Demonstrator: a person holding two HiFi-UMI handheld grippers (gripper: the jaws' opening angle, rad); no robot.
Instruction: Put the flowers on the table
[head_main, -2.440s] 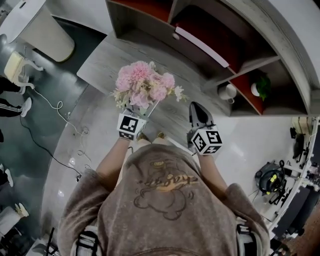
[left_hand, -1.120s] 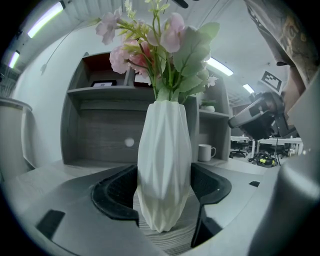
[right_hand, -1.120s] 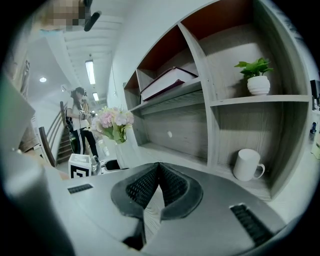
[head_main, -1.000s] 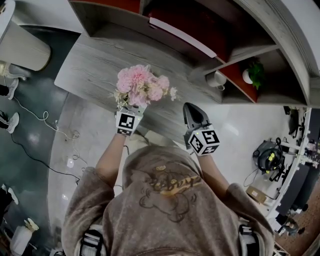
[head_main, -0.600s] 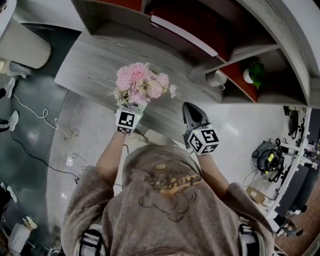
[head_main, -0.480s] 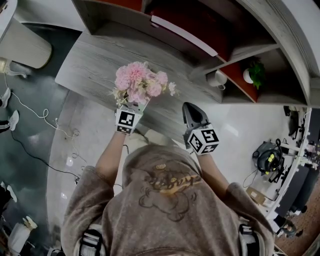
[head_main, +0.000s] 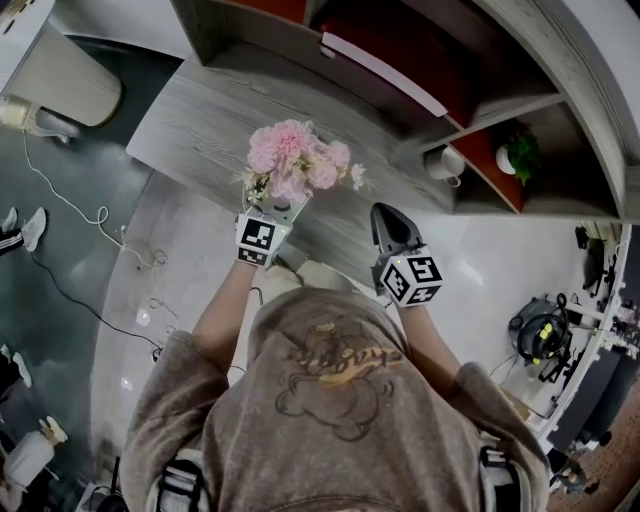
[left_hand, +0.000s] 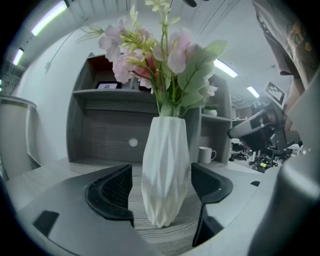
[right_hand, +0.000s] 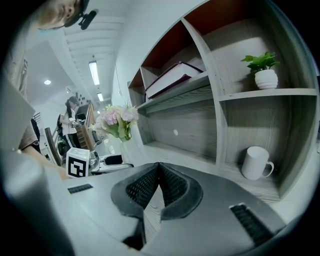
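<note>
Standing upright on the grey wood-grain table (head_main: 196, 112), near its front edge, a white faceted vase (left_hand: 165, 175) of pink flowers (head_main: 296, 166) sits between the jaws of the left gripper (left_hand: 162, 181). Those jaws are opening. A sliver of space shows between the vase and the pad on the left of the left gripper view, and the other pad lies just beside the vase without squeezing it. The vase's narrow foot rests on the table's striped grain, with green leaves and pale blossoms rising out of its mouth.

The right gripper (right_hand: 159, 167) hovers over the table's edge, a little to the right of the bouquet, its two black ribbed pads pressed together with nothing between them.

Behind the table stands a grey shelf unit (right_hand: 215, 105) with red-brown inner panels. It carries a white mug (right_hand: 256, 163) in a lower compartment, a small potted plant (right_hand: 264, 71) on the shelf above the mug, and a dark book (right_hand: 172, 75) lying flat on a higher ledge. The person (head_main: 330, 400) holding both grippers wears a brown sweatshirt.
</note>
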